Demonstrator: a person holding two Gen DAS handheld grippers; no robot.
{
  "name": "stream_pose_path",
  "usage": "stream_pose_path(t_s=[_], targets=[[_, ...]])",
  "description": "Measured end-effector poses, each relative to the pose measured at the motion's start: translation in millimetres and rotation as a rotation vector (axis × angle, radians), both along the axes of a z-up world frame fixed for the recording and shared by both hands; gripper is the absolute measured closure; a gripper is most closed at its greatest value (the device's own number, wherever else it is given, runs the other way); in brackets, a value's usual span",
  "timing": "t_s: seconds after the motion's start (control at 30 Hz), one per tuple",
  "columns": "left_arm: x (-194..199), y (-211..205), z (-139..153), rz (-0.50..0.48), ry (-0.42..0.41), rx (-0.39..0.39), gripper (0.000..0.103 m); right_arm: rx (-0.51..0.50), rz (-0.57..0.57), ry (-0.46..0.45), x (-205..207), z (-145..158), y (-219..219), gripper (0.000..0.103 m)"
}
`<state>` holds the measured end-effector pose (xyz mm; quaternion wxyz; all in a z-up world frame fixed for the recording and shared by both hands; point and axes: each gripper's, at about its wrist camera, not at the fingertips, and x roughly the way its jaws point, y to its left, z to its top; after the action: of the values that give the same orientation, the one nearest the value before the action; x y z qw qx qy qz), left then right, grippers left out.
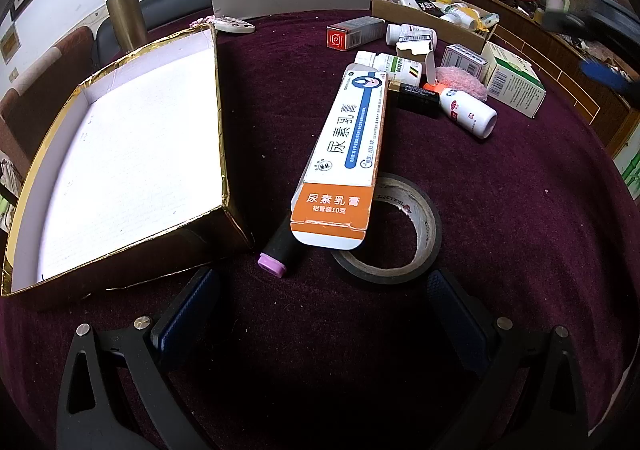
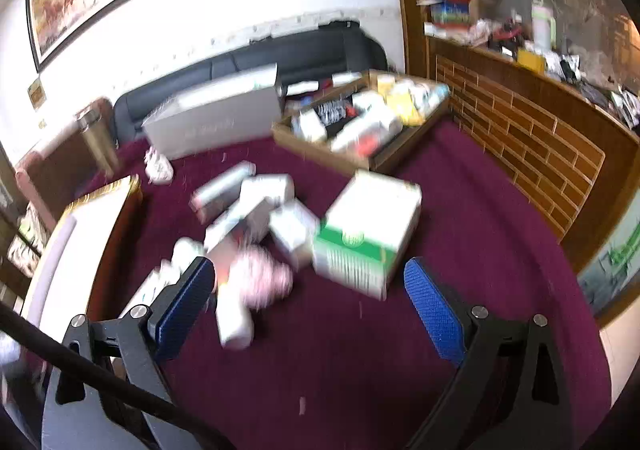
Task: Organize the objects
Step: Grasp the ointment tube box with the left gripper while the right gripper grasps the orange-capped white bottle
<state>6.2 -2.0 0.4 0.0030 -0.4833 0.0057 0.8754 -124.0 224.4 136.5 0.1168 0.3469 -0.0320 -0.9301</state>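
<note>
Covering: the table (image 1: 500,210) is draped in plum velvet.
Ahead of spread left gripper (image 1: 320,298): glossy tape ring (image 1: 416,250).
Right gripper (image 2: 308,290): spread, nothing gripped.

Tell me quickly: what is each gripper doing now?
Left gripper: open, holding nothing.
Right gripper: open, holding nothing.

On a dark purple tablecloth (image 1: 500,234), a long white and orange ointment box (image 1: 348,154) lies with its near end resting on a roll of black tape (image 1: 390,228) and a black pen with a pink cap (image 1: 278,250). An empty gold-edged box (image 1: 120,166) sits to the left. The left gripper (image 1: 320,314) hangs wide open over bare cloth, holding nothing.
</note>
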Motion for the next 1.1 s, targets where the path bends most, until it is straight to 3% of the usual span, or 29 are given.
stream_pose_path(t_s=[0.07,0.13,0.17,0.2,0.27,0.37,0.43,0.5,0.57,0.7,0.77,0.83,0.93,1.1], targets=[[2.2,-0.8,1.6,-0.017,0.002,0.015,0.002,0.009,-0.063,0.027,-17.6,-5.4,1.3,0.011],[5.9,-1.7,7.1,-0.048,0.0,0.044,0.002,-0.035,-0.082,0.12,-18.1,-19.0,6.8,0.011],[9.4,-3.0,12.4,-0.061,-0.01,0.079,0.002,-0.025,-0.083,0.112,-17.1,-23.8,9.6,0.013],[12.9,-4.1,20.0,-0.087,-0.009,0.123,0.002,-0.034,-0.067,0.11,-15.0,-20.6,13.3,0.015],[16.0,-5.4,39.8,-0.123,0.039,0.172,0.002,-0.096,-0.049,0.221,-6.8,-6.6,26.8,0.014],[-0.7,-3.3,60.4,-0.151,0.055,0.159,0.002,-0.129,-0.043,0.215,-7.4,-6.4,31.8,0.013],[-22.3,-1.1,66.9,-0.138,0.038,0.102,0.003,-0.12,-0.025,0.182,-11.4,-8.1,28.6,0.013],[-44.8,1.5,68.6,-0.152,0.008,0.072,0.013,-0.114,-0.015,0.179,-9.0,-8.7,26.6,0.013],[-63.1,2.2,63.2,-0.143,-0.058,0.053,0.043,-0.125,-0.005,0.189,-3.2,-8.2,28.1,0.013],[-82.7,-5.9,39.5,-0.135,-0.18,0.085,0.048,-0.154,-0.009,0.175,-4.5,-9.4,32.9,0.013],[-86.2,-8.4,30.7,-0.14,-0.211,0.104,0.068,-0.175,-0.008,0.152,-7.6,-12.2,34.8,0.013],[-89.7,-8.8,22.0,-0.135,-0.236,0.1,0.077,-0.192,-0.006,0.143,-8.9,-13.3,36.2,0.013],[-90.9,-5.3,18.6,-0.136,-0.22,0.051,0.081,-0.193,-0.004,0.148,-7.6,-13.5,34.8,0.013],[-79.6,-20.0,23.5,-0.083,-0.174,0.126,0.087,-0.202,0.044,0.113,-9.7,-16.8,29.7,0.013]])
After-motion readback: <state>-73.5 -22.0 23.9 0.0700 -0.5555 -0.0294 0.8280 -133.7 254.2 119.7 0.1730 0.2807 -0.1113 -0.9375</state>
